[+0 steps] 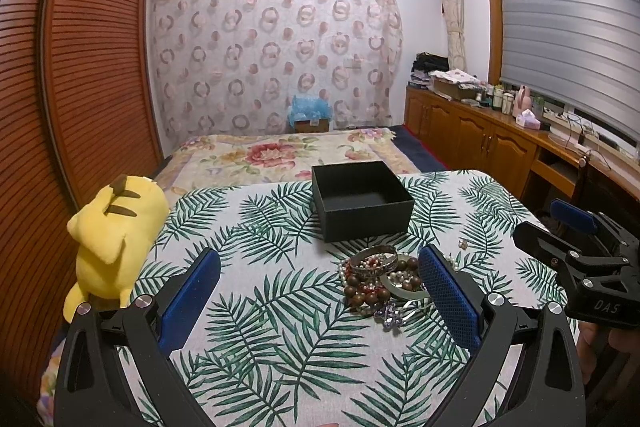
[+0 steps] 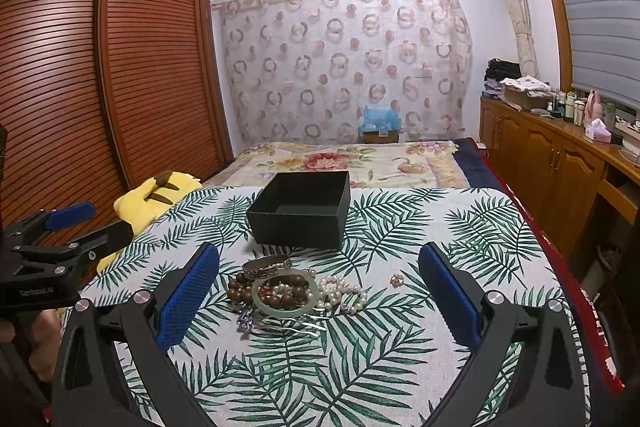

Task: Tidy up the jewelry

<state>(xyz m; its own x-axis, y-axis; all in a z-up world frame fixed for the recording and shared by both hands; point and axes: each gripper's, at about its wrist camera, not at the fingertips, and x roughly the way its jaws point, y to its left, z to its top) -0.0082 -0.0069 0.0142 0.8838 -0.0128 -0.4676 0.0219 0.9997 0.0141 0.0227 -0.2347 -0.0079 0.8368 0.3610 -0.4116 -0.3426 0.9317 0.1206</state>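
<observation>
A pile of jewelry [image 1: 380,279] lies on the leaf-print tablecloth [image 1: 280,327]: a silver bangle [image 1: 374,257], brown wooden beads [image 1: 362,295], a pale jade bangle [image 2: 286,301], pearls [image 2: 340,291] and a purple hairpin [image 2: 246,321]. A small flower piece [image 2: 397,279] lies apart to the right. An open black box [image 1: 362,203] stands empty behind the pile, also in the right wrist view [image 2: 302,209]. My left gripper [image 1: 320,267] is open and empty, just left of the pile. My right gripper [image 2: 320,267] is open and empty, above the pile's near side.
A yellow plush toy [image 1: 116,227] lies at the table's left edge. A bed with a floral blanket [image 1: 288,151] is behind the table. A wooden wardrobe [image 1: 80,67] stands left, a wooden cabinet [image 1: 480,131] with clutter right.
</observation>
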